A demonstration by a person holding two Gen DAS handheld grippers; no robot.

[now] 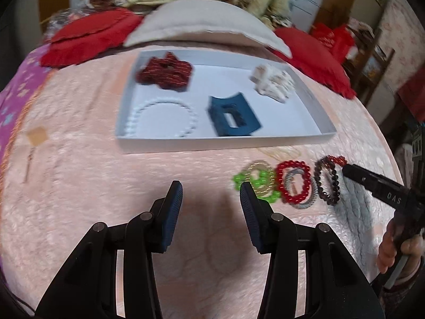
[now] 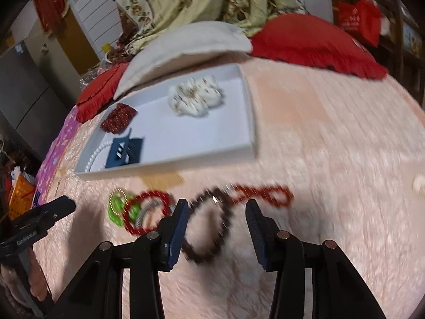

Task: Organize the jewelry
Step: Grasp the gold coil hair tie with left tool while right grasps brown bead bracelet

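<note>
Both claws stand open and hold nothing, poised over a pink bedspread (image 1: 79, 186). Ahead of the left claw (image 1: 211, 194) and farther off lies a shallow white tray (image 1: 225, 141) carrying a dark red scrunchie (image 1: 164, 70) at its far left, a cream scrunchie (image 1: 273, 82) at its far right, a blue hair clip (image 1: 233, 115) nearer the middle, and a white bead bracelet (image 1: 162, 118) at the near left. Just to the right of this claw's right finger, a green bead bracelet (image 1: 255, 182) lies on the bedspread with a thin gold-coloured ring overlapping it; the finger's tip partly covers it in this view. Farther right sit a red bead bracelet (image 1: 293, 182) lying over a grey hair tie (image 1: 305, 202), then a dark brown bead bracelet (image 1: 328, 183), whose far end touches a small red bead string (image 1: 338, 159). The right claw (image 2: 217, 212) hangs directly over that dark brown bracelet (image 2: 209, 228), which shows between its fingers, blurred; whether the fingertips touch it cannot be told. The red string (image 2: 263, 195) lies just beyond its right finger, and the red bracelet (image 2: 146, 212) and green one (image 2: 117, 207) lie to its left. Beyond the tray rest a pale pillow (image 1: 202, 24) and red cushions (image 1: 87, 37).
</note>
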